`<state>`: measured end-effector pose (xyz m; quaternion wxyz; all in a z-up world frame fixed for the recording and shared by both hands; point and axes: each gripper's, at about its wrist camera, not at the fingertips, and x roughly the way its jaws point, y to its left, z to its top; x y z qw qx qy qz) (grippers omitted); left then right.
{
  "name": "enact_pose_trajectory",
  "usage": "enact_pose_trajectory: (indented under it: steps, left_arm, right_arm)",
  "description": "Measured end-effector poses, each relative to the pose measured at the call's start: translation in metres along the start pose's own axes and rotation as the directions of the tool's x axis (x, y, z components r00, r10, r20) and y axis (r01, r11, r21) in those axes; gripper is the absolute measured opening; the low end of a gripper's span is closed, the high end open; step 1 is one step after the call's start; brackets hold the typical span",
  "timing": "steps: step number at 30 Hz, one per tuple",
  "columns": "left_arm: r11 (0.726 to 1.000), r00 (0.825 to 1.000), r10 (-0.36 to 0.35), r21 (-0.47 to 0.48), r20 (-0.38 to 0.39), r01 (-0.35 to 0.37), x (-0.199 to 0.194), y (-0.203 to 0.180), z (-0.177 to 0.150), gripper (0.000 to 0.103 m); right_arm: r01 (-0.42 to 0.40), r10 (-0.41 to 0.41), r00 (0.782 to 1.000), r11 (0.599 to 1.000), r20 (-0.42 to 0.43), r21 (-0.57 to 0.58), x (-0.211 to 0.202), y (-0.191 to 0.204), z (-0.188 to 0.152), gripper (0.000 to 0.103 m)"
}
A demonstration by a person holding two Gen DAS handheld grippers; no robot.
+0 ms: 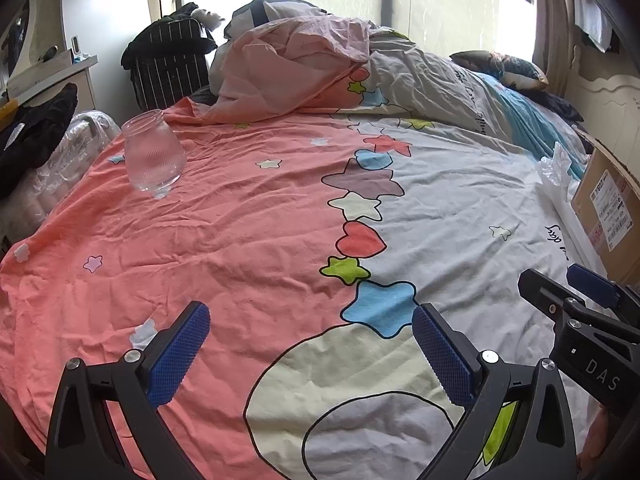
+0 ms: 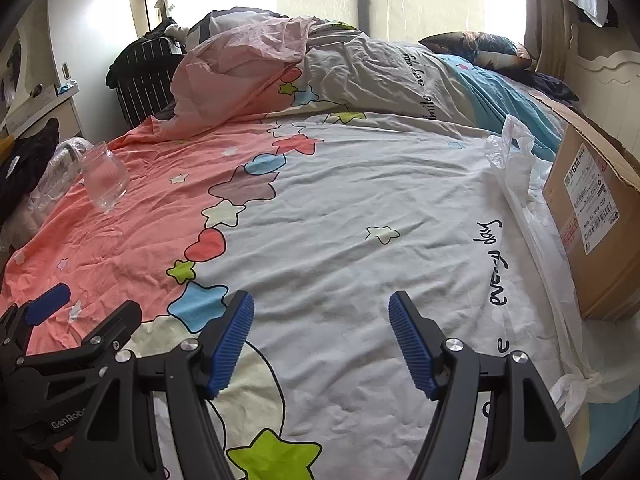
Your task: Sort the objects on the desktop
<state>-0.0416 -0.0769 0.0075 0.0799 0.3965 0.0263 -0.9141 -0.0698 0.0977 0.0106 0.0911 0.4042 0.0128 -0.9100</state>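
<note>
A clear glass jar [image 1: 153,154] stands upright on the pink part of the bedsheet, far left; it also shows in the right wrist view [image 2: 105,179]. My left gripper [image 1: 310,316] is open and empty, low over the sheet, well short of the jar. My right gripper [image 2: 321,306] is open and empty over the white part of the sheet. The right gripper shows at the right edge of the left wrist view [image 1: 560,284], and the left gripper shows at the lower left of the right wrist view [image 2: 84,300].
A cardboard box [image 2: 592,220] sits at the bed's right edge beside a white plastic bag [image 2: 516,160]. Bunched quilts [image 1: 304,68] fill the back. A black striped bag [image 1: 168,64] stands at the far left corner. Clear plastic packaging [image 1: 68,152] and dark clothes lie left of the bed.
</note>
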Motion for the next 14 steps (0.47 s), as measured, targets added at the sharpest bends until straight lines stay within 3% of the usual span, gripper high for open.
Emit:
enact_pose_trajectory:
  steps: [14]
  left_arm:
    - [1.0, 1.0, -0.009, -0.004, 0.006, 0.009, -0.0037, -0.0025, -0.0025, 0.103]
  right_arm:
    - [0.038, -0.038, 0.999, 0.999, 0.015, 0.0, -0.0013, -0.0058, -0.0047, 0.067]
